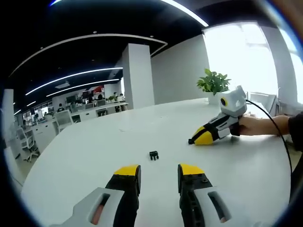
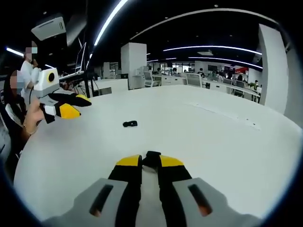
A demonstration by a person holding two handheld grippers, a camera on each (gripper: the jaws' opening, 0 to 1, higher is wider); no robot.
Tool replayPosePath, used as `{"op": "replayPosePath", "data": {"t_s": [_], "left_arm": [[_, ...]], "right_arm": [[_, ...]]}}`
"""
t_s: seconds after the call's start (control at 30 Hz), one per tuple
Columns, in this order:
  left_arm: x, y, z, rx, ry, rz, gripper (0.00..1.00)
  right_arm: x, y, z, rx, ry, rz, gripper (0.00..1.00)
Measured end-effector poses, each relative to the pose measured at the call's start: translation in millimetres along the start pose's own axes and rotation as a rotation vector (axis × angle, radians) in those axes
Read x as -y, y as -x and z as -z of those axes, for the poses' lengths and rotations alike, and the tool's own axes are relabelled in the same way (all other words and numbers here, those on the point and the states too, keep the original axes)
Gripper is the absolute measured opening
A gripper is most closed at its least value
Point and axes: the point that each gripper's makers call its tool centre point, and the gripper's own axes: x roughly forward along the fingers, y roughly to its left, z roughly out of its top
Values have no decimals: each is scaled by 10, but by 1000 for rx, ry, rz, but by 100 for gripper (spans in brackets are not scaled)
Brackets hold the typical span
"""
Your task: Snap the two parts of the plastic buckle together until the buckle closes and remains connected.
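Observation:
One small black buckle part (image 1: 154,155) lies alone on the white table (image 1: 94,151), just ahead of my left gripper (image 1: 158,172), whose yellow-tipped jaws stand open and apart from it. That same part (image 2: 129,124) lies mid-table in the right gripper view. My right gripper (image 2: 150,161) is shut on the other black buckle part (image 2: 151,157), which pokes out between its tips. Seen from the left gripper view, the right gripper (image 1: 198,139) rests low over the table at the right, held by a hand. The left gripper (image 2: 75,105) hovers at the far left, open.
A potted plant (image 1: 214,81) stands at the table's far edge by a bright window. A black cable (image 1: 274,125) trails from the right gripper. Office desks and a white pillar (image 1: 137,75) lie beyond the table. People sit at the left (image 2: 19,109).

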Motion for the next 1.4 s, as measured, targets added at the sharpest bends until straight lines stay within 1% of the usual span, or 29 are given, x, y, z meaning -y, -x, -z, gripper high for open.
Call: {"op": "replayPosePath", "data": {"t_s": [0.07,0.13,0.3,0.57,0.7,0.77,0.83,0.9,1.03,1.17,1.3,1.4], "left_arm": [[13,-1,4,-1,1,4,31],[26,-1,13,-2,0,7,31],[83,-12,54,-13,3,28,31],[306,-76,101,-41,-29,100,29],[404,-119,125,-58,-44,128,29],[461,-156,151,-78,-58,144,29],[527,-187,184,-99,-71,167,29],[575,-225,184,-107,-69,184,29],[689,-299,163,-100,-72,225,28],[767,-359,148,-90,-68,249,28],[805,-405,109,-78,-83,269,27],[814,-452,85,-79,-85,277,25]], "right_arm": [[-70,8,10,-8,-4,-2,13],[-187,18,2,-3,-6,-24,13],[-388,30,0,2,-9,-48,14],[-639,56,-9,0,4,-87,15],[-676,44,3,-7,11,-93,15],[-675,50,11,-10,10,-93,15],[-669,79,12,-7,9,-90,14],[-662,119,9,-2,10,-87,14],[-648,181,9,7,10,-84,14],[-615,232,12,14,12,-85,14],[-562,282,14,20,17,-83,14],[-508,315,7,27,16,-77,14]]}}
